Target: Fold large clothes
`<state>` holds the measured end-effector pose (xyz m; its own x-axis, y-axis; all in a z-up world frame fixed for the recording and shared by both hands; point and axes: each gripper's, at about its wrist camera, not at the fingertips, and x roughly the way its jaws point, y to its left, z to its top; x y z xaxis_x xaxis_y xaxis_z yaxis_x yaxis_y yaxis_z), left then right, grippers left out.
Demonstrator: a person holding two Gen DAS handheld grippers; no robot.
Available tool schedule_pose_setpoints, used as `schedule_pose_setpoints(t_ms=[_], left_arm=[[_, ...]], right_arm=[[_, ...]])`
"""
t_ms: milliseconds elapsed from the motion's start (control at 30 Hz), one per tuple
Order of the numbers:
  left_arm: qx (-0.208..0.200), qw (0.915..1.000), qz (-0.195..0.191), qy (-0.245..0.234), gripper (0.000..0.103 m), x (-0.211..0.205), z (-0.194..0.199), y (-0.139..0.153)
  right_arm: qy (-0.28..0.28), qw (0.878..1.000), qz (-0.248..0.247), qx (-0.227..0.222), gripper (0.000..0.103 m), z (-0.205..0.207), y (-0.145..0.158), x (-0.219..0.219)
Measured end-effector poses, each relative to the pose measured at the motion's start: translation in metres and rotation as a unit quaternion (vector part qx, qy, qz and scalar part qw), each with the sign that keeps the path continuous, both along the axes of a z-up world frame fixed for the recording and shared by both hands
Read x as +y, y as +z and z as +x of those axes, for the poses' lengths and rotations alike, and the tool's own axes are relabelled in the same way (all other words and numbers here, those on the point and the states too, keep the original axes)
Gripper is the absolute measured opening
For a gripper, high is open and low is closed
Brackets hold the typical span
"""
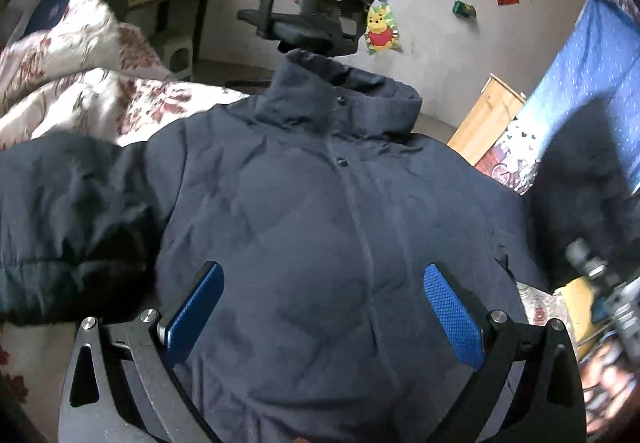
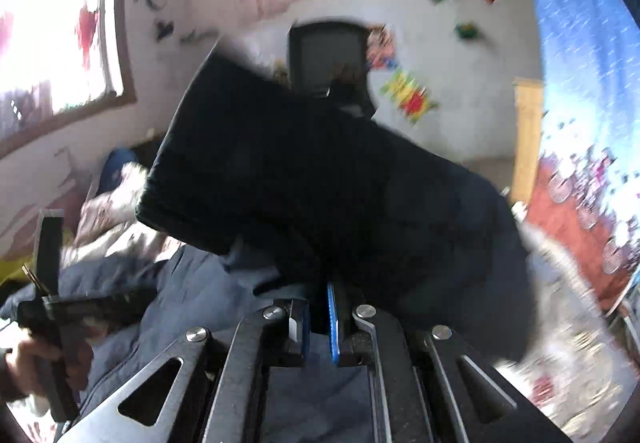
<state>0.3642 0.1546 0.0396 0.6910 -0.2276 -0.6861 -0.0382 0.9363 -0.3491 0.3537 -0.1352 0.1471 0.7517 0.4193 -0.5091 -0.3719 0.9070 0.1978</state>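
1. We see a dark navy padded jacket (image 1: 320, 211) lying front-up on the bed, its stand-up collar (image 1: 340, 99) pointing away from us toward the black office chair (image 1: 340, 3).
2. Our left claw (image 1: 324, 307) hangs over the jacket's lower front with its blue pads (image 1: 452, 315) spread wide, holding nothing; the buttoned placket runs between them.
3. The jacket's sleeve on the left of that view (image 1: 68, 227) lies out sideways beside the floral quilt (image 1: 100, 83).
4. In the right wrist view, our right claw (image 2: 320, 319) has its blue pads (image 2: 333, 319) pinched nearly together on the jacket's other sleeve (image 2: 304, 179), which is raised above the jacket body (image 2: 192, 295) with its ribbed cuff end toward the upper left.
5. That view is blurred, so we cannot make out exactly how much fabric sits between the pads.
6. The left claw's handle and the hand (image 2: 36, 363) gripping it show at the lower left of the right wrist view.
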Motion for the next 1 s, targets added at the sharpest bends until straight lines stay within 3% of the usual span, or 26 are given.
schedule_pose_setpoints(t_ms=[133,300,467,667,733,800,1000], left_arm=[[0.011,0.9991,-0.041,0.002,0.098,0.02,-0.01,-0.01],[0.024,0.998,-0.056,-0.016,0.098,0.024,-0.015,-0.022],[0.023,0.9964,-0.065,-0.049,0.098,0.01,-0.012,-0.031],[0.02,0.9952,-0.04,-0.087,0.096,-0.028,0.005,-0.042],[0.03,0.9946,-0.037,-0.092,0.09,-0.039,0.008,-0.05],[0.042,0.9928,-0.045,-0.102,0.075,-0.047,0.009,-0.058],[0.05,0.9878,-0.076,-0.127,0.073,-0.058,-0.006,-0.07]], right_arm=[[0.03,0.996,-0.016,0.089,0.007,0.008,-0.052,0.037],[0.034,0.977,-0.052,0.202,0.011,0.02,-0.113,0.063],[0.032,0.977,-0.044,0.205,0.011,0.019,-0.115,0.056],[0.06,0.977,-0.067,0.195,0.011,0.001,-0.108,0.055],[0.066,0.976,-0.072,0.196,0.012,-0.009,-0.108,0.043],[0.072,0.975,-0.075,0.196,0.012,-0.014,-0.107,0.04],[0.085,0.973,-0.074,0.199,0.014,-0.025,-0.11,0.024]])
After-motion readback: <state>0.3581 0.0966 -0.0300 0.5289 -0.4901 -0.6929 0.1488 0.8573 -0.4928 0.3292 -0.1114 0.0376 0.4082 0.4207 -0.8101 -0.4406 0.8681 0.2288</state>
